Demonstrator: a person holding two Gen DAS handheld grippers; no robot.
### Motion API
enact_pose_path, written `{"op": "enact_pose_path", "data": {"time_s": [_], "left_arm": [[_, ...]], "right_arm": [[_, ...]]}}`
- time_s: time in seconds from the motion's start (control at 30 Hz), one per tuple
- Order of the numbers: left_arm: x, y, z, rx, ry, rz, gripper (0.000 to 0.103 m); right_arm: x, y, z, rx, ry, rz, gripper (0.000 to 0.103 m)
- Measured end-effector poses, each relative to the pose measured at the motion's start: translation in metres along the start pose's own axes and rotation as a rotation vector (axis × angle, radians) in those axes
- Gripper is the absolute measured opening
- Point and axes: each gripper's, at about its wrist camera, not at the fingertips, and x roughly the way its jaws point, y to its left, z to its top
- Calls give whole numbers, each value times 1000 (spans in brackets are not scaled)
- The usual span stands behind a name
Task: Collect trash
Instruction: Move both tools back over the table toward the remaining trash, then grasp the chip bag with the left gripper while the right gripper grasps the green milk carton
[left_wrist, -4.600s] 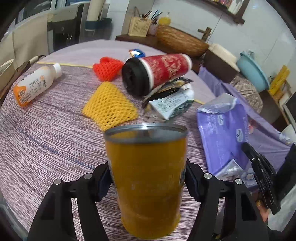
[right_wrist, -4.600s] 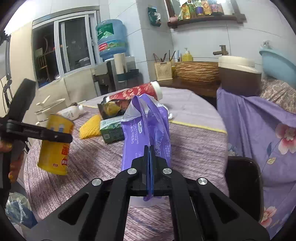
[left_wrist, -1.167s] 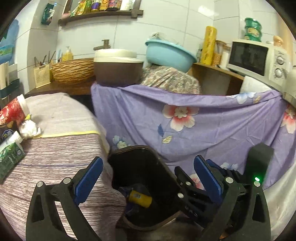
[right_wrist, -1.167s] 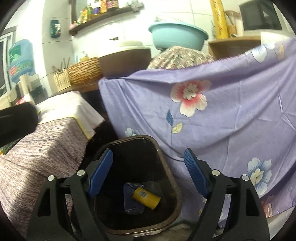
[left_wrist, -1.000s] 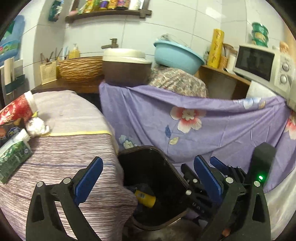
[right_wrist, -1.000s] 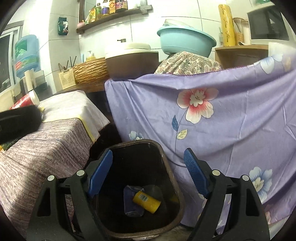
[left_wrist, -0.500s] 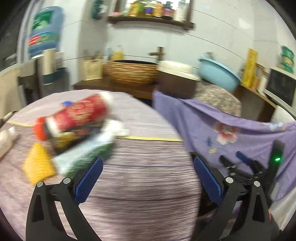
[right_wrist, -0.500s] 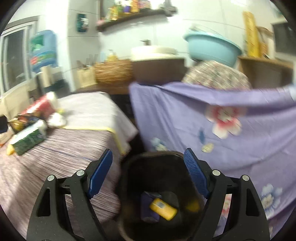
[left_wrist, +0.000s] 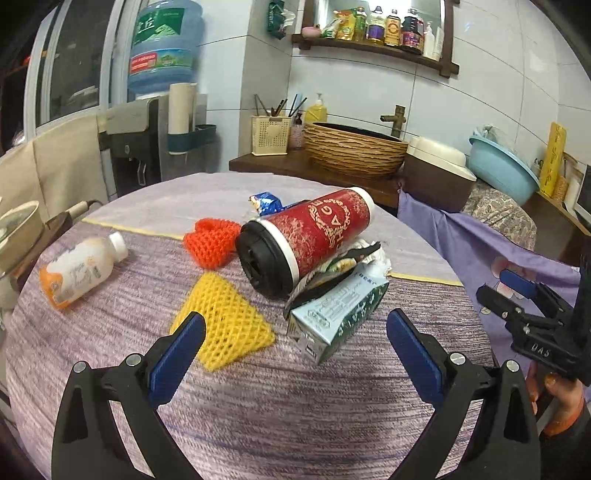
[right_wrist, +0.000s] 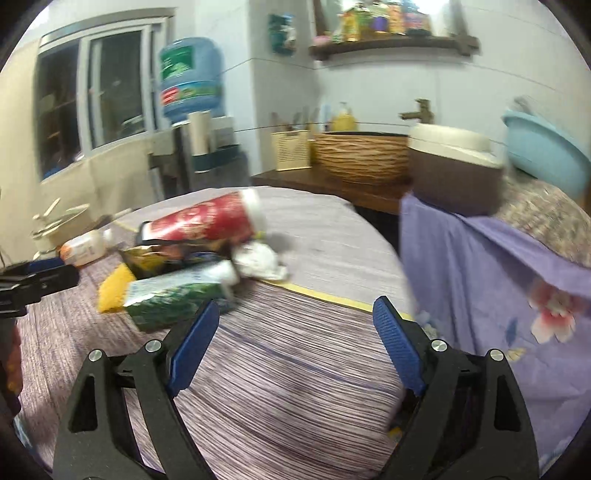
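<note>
A: Trash count on the round table (left_wrist: 295, 424)?

B: 1 red cup (left_wrist: 308, 240) with a black lid, lying on its side at the centre of the pile. 1 green-and-white carton (left_wrist: 338, 317) tilted against its front. Dark wrappers (left_wrist: 332, 275) wedged between the 2; number unclear. 1 white crumpled paper (left_wrist: 380, 260) behind the carton.

A: Outliers?

B: 1 yellow foam net (left_wrist: 225, 325) just left of the carton, 1 orange foam net (left_wrist: 210, 242) behind it, 1 white bottle (left_wrist: 83, 267) with an orange base well to the left, 1 blue foil wrapper (left_wrist: 267, 203) partly hidden behind the cup.

A: Tongs?

B: Left gripper (left_wrist: 291, 350) wide, nothing between the pads, above the near tablecloth. Right gripper (right_wrist: 295, 339) opening wider, also with nothing between them.

A: Hard to read?

B: Right wrist view is motion-blurred; labels illegible. In the left view the right gripper shows only partly at the right edge, with fingers of 1 hand (left_wrist: 554, 391) beneath it.
</note>
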Motion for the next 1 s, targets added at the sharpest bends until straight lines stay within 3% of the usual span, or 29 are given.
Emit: {"op": "enact_pose_path", "data": {"time_s": [0.07,0.17,0.37,0.47,0.53,0.63,1.0], "left_arm": [[12,-3,8,40,19,-11,95],[36,-12,17,96,71,-49,82],[72,-31,21,229,121,-34,66],[84,-32,21,239,142,-38,49],[88,-30,20,238,155,-51,23],[82,-29,17,238,129,-43,12],[30,-11,4,98,52,-108,6]], "right_arm": [[4,15,2,-27,4,14,85],[5,24,2,-42,8,20,85],[11,18,-1,-36,37,-3,85],[14,14,-2,-36,52,-10,85],[16,14,-2,-42,58,-11,85],[18,15,-3,-54,68,-10,85],[26,35,1,-29,107,57,85]]}}
